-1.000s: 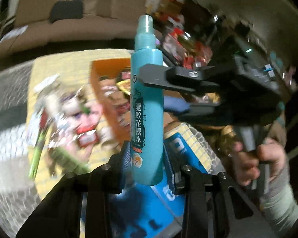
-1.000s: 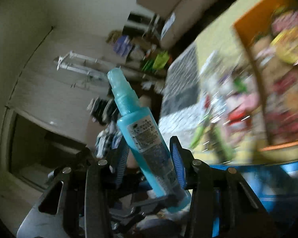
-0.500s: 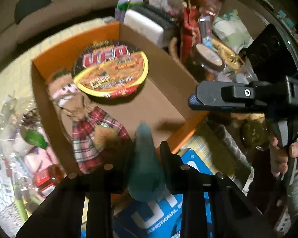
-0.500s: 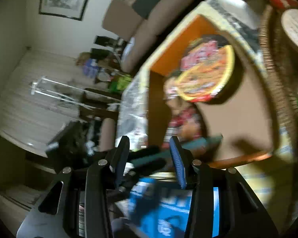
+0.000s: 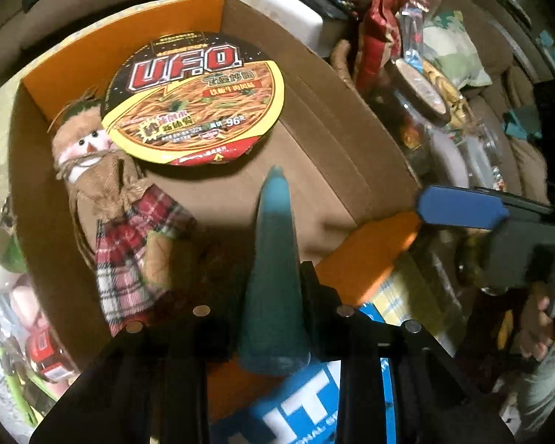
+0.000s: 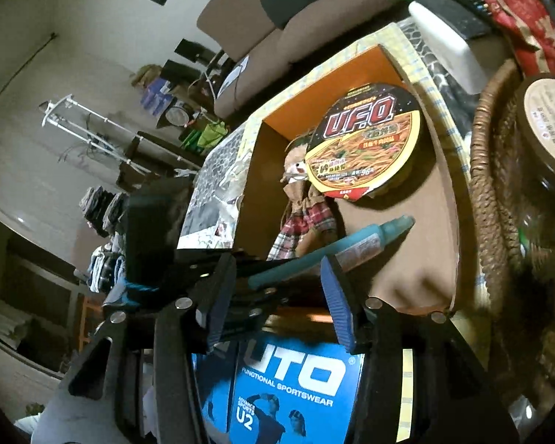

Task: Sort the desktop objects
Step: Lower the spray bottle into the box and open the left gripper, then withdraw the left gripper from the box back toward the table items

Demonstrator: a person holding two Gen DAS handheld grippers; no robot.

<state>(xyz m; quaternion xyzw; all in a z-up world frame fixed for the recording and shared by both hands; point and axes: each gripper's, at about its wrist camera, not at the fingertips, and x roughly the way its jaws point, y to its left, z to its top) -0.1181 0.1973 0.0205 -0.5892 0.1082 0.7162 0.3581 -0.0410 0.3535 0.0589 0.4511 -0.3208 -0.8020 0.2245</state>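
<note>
My left gripper (image 5: 273, 288) is shut on a teal spray bottle (image 5: 272, 277) and holds it tipped forward over the open cardboard box (image 5: 336, 170), nozzle pointing at the bare brown floor. The bottle also shows in the right wrist view (image 6: 336, 248), lying across above the box. In the box lie a U.F.O. noodle bowl (image 5: 196, 100) and a scarecrow doll in plaid (image 5: 122, 214). My right gripper (image 6: 277, 307) is open and empty, just behind the bottle; its blue-padded finger (image 5: 458, 211) shows at the right of the left wrist view.
A blue UTO sportswear box (image 6: 288, 388) lies below the grippers. A wicker basket (image 6: 488, 199) with a lidded jar (image 6: 551, 125) stands right of the cardboard box. Packaged items (image 5: 26, 318) lie to its left. A white box (image 5: 285, 11) and snack bags sit behind.
The right gripper let go of the bottle and drew back. The left gripper tipped the bottle from upright to pointing forward and moved it over the cardboard box.
</note>
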